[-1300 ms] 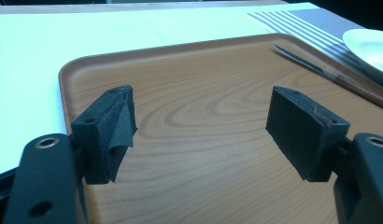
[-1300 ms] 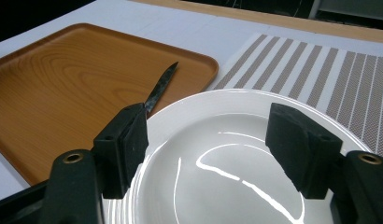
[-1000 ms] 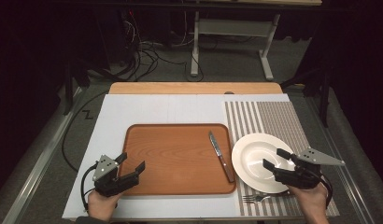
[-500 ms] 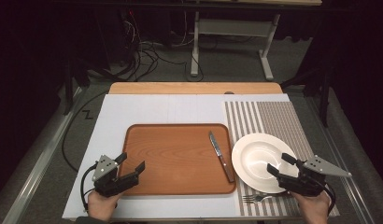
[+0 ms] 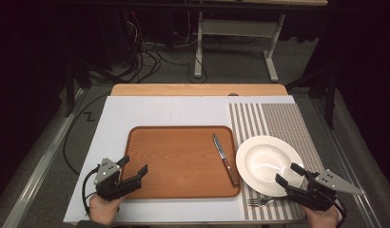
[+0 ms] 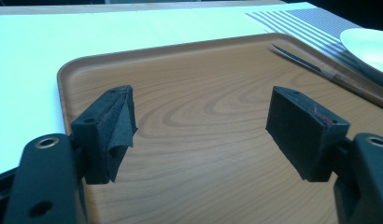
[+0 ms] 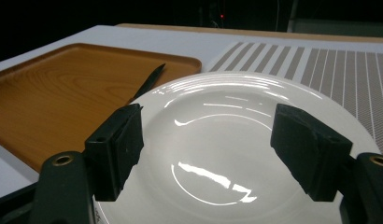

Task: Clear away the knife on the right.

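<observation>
Left gripper [image 5: 134, 173] wide open, empty, jaws over near-left corner of the rectangular brown wooden tray [image 5: 174, 156]. Ahead and to its right, a steel knife with brown handle [image 5: 225, 158] lies along the tray's right side. Right gripper [image 5: 290, 175] wide open, empty, jaws over near rim of the round white ceramic plate [image 5: 267, 161] on the grey striped placemat [image 5: 283, 121]. Metal fork [image 5: 259, 202] just left of the right gripper, on the mat, near plate edge. Nothing between either pair of jaws.

Tray [image 5: 179, 161] mid-table, knife [image 5: 225, 159] on its right side, plate [image 5: 269, 164] just right on mat [image 5: 283, 123], fork [image 5: 259, 202] before plate
</observation>
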